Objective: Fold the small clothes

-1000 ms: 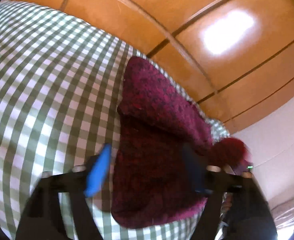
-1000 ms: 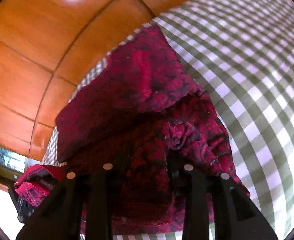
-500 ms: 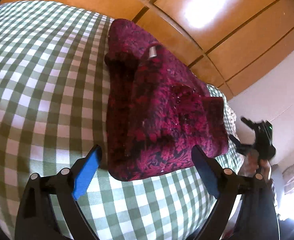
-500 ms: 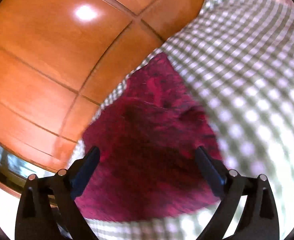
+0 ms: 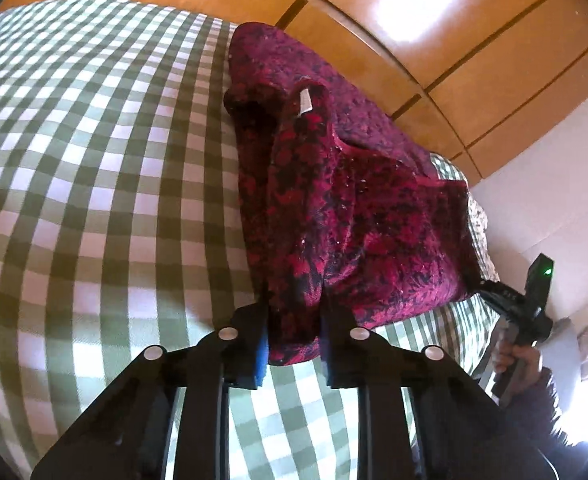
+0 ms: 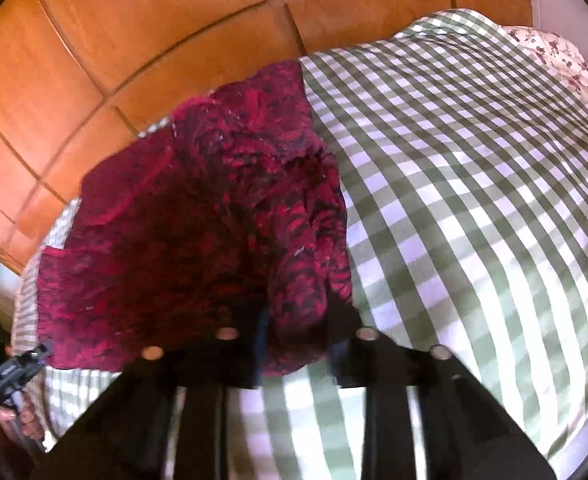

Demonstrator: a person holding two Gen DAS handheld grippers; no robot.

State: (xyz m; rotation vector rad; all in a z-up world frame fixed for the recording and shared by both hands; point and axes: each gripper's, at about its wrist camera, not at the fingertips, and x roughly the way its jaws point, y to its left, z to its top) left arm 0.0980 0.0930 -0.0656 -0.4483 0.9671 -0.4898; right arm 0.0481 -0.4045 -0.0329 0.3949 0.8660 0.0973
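Note:
A dark red patterned garment (image 5: 354, 208) lies folded on the green-and-white checked cloth (image 5: 94, 180); a small white label (image 5: 305, 101) shows near its far end. My left gripper (image 5: 294, 344) is closing, and its blue pads pinch a bunched fold of the garment's near left corner. In the right wrist view the garment (image 6: 198, 240) spreads to the left. There my right gripper (image 6: 296, 344) is closing too, with the near right corner pressed between its fingers. A hand holds the right gripper (image 5: 488, 285) at the far right of the left view.
The checked cloth (image 6: 474, 200) covers a soft raised surface with a glossy wooden floor (image 5: 434, 20) beyond its far edge. A floral fabric (image 6: 566, 52) lies at the cloth's far right corner. A pale wall (image 5: 554, 140) stands to the right.
Half a second ago both grippers stood wide open over the laid-down garment. Now each has closed on a fold at the garment's near edge. The left one came lower over the second.

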